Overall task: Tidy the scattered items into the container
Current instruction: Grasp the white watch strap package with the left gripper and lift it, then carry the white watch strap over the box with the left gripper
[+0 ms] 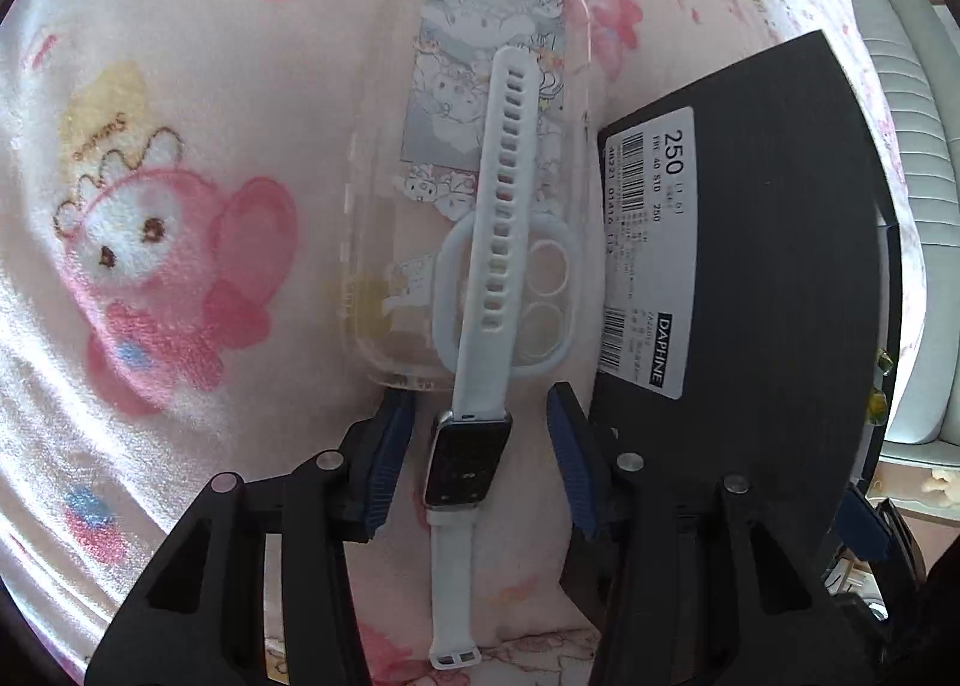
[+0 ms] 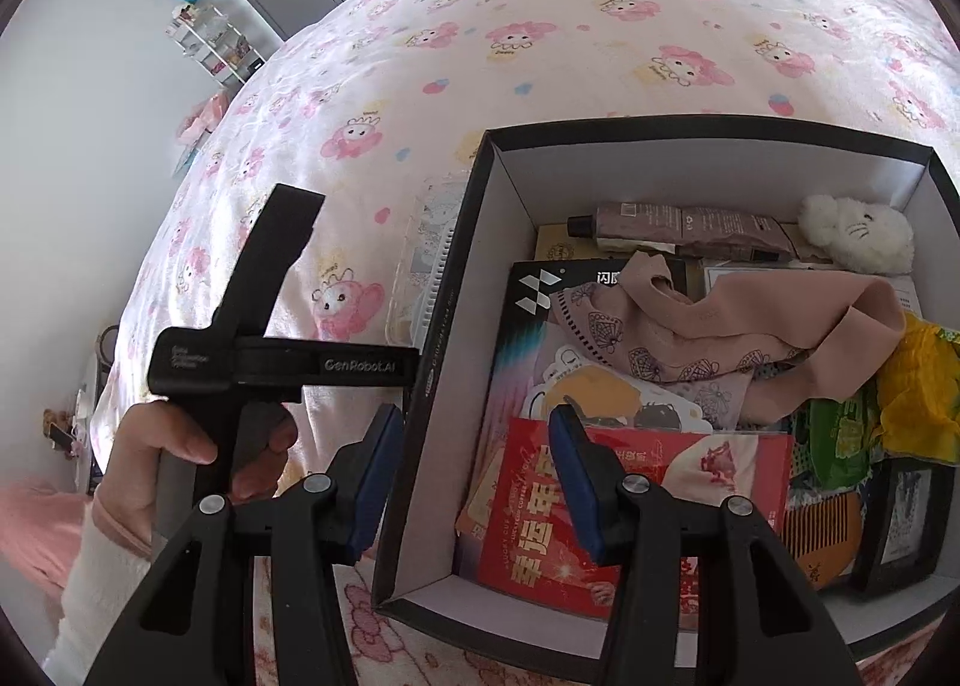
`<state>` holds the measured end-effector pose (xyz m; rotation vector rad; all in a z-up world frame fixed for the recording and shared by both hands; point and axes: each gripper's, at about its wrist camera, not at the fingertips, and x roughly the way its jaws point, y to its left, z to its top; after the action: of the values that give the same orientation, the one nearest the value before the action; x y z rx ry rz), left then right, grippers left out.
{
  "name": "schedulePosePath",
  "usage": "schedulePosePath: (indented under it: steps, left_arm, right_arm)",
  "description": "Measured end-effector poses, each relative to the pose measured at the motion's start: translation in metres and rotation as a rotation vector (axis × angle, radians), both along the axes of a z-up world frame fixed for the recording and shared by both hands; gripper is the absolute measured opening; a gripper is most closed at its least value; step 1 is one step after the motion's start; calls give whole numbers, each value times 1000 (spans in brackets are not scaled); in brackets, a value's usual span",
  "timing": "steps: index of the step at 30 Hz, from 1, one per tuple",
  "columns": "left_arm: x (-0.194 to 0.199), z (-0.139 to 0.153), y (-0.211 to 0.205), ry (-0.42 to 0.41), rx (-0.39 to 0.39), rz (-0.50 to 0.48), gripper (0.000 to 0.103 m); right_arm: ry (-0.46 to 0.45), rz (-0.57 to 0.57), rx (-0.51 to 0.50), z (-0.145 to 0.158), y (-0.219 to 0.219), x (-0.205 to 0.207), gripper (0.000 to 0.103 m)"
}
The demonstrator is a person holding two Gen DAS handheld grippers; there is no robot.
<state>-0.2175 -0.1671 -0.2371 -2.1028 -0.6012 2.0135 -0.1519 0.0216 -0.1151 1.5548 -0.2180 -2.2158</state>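
Left wrist view: your left tongs (image 1: pixel 474 458) are spread astride the smartwatch (image 1: pixel 465 461) on the bed (image 1: pixel 180 86), ready to pinch. Your right tongs (image 2: pixel 474 482), also spread, straddle the box (image 2: pixel 447 290) wall, empty.

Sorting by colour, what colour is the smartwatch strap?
White; the smartwatch strap shows best in the left wrist view.

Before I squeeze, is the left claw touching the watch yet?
Apart. The left wrist view shows pink blanket on both sides between the open left claw pads and the watch face.
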Motion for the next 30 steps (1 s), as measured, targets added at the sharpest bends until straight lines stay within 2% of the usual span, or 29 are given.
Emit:
schedulePosePath:
  steps: [1,2,5,8,12,16,19,21,22,23,25,28,30]
  left_arm:
    - [-1,0,4,6,-20,-4,30]
    - [-1,2,7,13,-36,-3,25]
    - [7,20,6,71,-26,36,24]
    - [24,53,-6,157,45,121,24]
    - [58,114,-7,305,116,169,24]
    - [91,175,16,474,88,173,24]
    - [102,203,36,558,31,163,24]
    - [95,220,46,591,60,136,24]
    - [96,224,55,601,92,120,15]
    - [95,227,64,608,115,101,11]
    - [92,231,84,625,135,69,9]
    - [84,219,109,602,108,47,8]
    - [79,202,121,572,157,33,8]
  right_arm:
    - [3,0,-7,2,3,2,46]
    - [5,-3,-12,4,7,5,46]
    - [4,-21,-37,10,26,13,46]
    - [-21,-43,-132,21,52,25,46]
    - [55,-78,-101,42,74,41,46]
    - [58,-78,-160,50,87,57,46]
    - [51,-58,-185,49,89,66,46]
    - [46,-51,-198,49,90,70,46]
    - [47,-48,-205,50,91,71,46]
    - [48,-48,-211,50,93,72,46]
    - [49,-55,-220,51,98,72,46]
    - [41,-84,-237,48,109,69,46]
    - [33,-103,-240,42,118,69,46]
